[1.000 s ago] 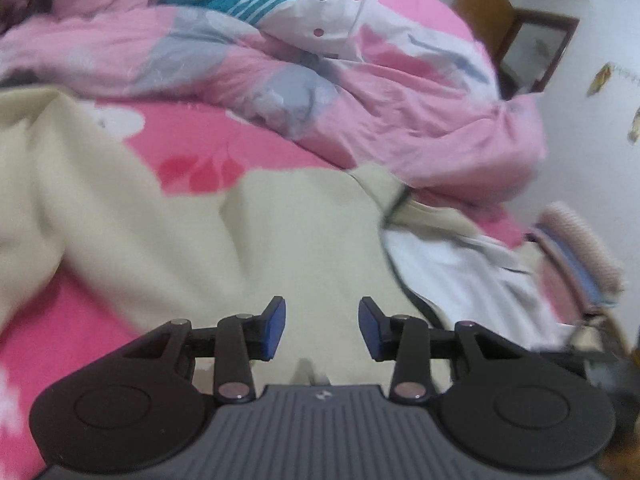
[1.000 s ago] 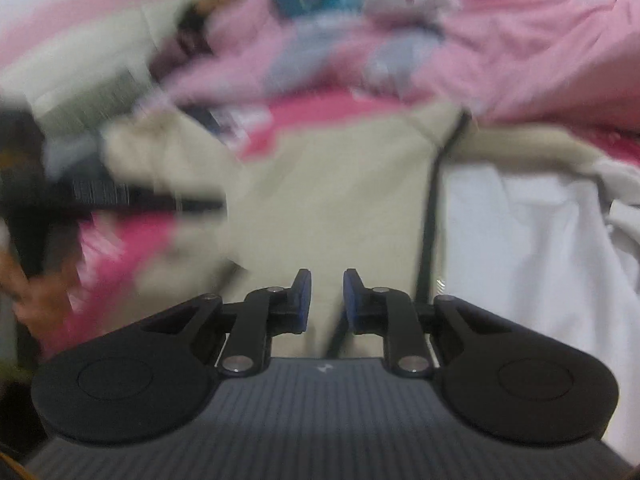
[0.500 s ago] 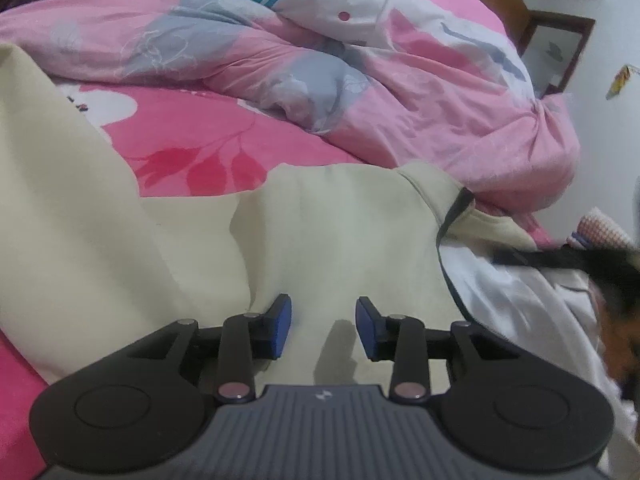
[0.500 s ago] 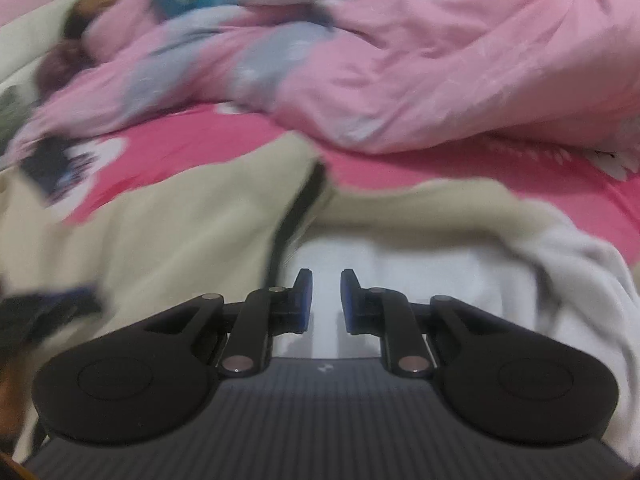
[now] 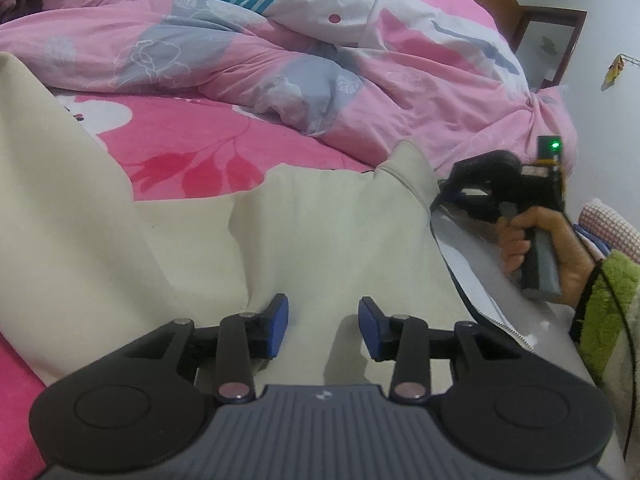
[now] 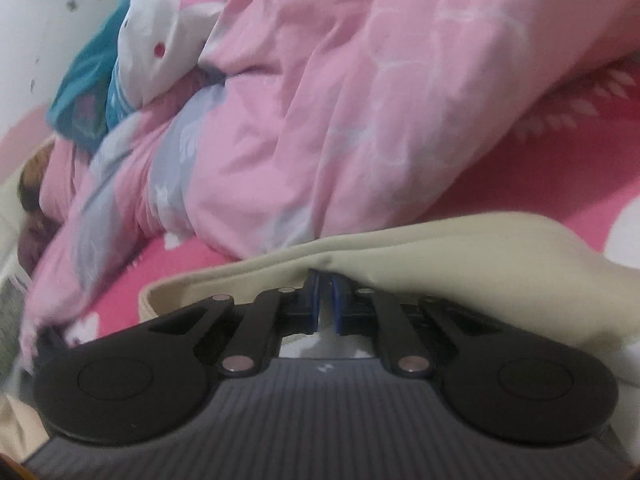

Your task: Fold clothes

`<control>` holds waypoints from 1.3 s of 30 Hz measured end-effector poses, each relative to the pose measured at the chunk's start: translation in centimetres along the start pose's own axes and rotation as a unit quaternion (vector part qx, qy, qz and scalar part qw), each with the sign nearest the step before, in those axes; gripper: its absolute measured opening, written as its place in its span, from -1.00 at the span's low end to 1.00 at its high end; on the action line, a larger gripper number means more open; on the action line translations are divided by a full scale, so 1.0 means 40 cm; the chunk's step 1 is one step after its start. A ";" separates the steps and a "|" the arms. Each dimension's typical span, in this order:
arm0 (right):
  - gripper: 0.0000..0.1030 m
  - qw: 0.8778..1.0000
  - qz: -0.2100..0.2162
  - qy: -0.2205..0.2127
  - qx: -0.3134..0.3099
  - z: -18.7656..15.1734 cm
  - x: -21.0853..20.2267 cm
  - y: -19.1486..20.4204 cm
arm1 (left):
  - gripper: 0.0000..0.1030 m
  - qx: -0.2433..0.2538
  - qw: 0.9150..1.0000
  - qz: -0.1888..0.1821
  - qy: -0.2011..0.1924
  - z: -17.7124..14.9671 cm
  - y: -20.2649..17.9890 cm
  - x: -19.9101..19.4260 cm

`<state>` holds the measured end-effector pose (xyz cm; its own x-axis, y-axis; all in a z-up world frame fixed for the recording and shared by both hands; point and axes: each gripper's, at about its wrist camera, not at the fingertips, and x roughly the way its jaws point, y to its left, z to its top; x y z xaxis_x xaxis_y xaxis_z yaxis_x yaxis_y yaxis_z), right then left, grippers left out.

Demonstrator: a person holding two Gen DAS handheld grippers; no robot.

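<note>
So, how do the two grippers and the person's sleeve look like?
Each gripper, left gripper and right gripper, has black linkage arms with silver pivots, blue pads on the fingertips and a ribbed grey body. The right one shows a green light. The sleeve is fuzzy green.

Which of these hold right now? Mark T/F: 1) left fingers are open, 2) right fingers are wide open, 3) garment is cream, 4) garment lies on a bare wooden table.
1) True: the left gripper is open above the cream garment, holding nothing.
2) False: the right gripper is shut on the garment's edge.
3) True.
4) False: it lies on a pink floral bedsheet, beside a bunched pink duvet.
</note>
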<state>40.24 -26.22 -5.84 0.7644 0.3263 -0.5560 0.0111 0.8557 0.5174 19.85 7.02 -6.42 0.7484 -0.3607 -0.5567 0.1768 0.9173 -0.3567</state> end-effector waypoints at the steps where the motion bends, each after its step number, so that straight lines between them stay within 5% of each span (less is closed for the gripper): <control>1: -0.91 1.000 0.001 -0.007 0.005 0.004 -0.014 0.006 | -0.22 -0.001 1.000 0.000 0.000 0.000 0.001 0.000; 6: -0.81 0.995 0.023 -0.026 -0.091 0.001 -0.143 0.129 | -0.22 -0.003 1.000 0.000 0.001 0.001 0.000 0.000; 13: -0.82 0.959 0.016 0.057 -0.278 -0.123 -0.110 0.312 | -0.12 -0.029 0.999 -0.019 -0.004 0.006 0.017 -0.008; 18: -0.89 0.953 -0.057 0.073 -0.288 -0.173 0.050 0.259 | -0.02 -0.056 0.997 -0.039 -0.019 0.013 0.029 -0.020; 23: -0.83 0.961 -0.079 0.061 -0.256 -0.148 -0.006 0.278 | -0.02 -0.085 0.995 -0.045 -0.036 0.025 0.047 -0.030; 28: -0.82 0.953 -0.015 0.039 -0.301 -0.148 -0.047 0.357 | 0.00 -0.086 0.995 -0.029 -0.050 0.036 0.052 -0.025; 32: -0.86 0.965 -0.031 0.036 -0.258 -0.117 -0.018 0.323 | -0.19 -0.107 0.994 -0.008 -0.032 0.036 0.076 -0.009; 39: -1.00 0.981 -0.057 0.030 -0.183 -0.064 0.034 0.263 | -0.13 -0.127 0.991 -0.024 -0.035 0.035 0.094 -0.012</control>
<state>39.75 -15.77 -2.82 0.7318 0.2331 -0.6404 -0.1454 0.9714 0.1875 21.06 10.88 -6.44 0.7871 -0.3824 -0.4840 0.0539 0.8243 -0.5636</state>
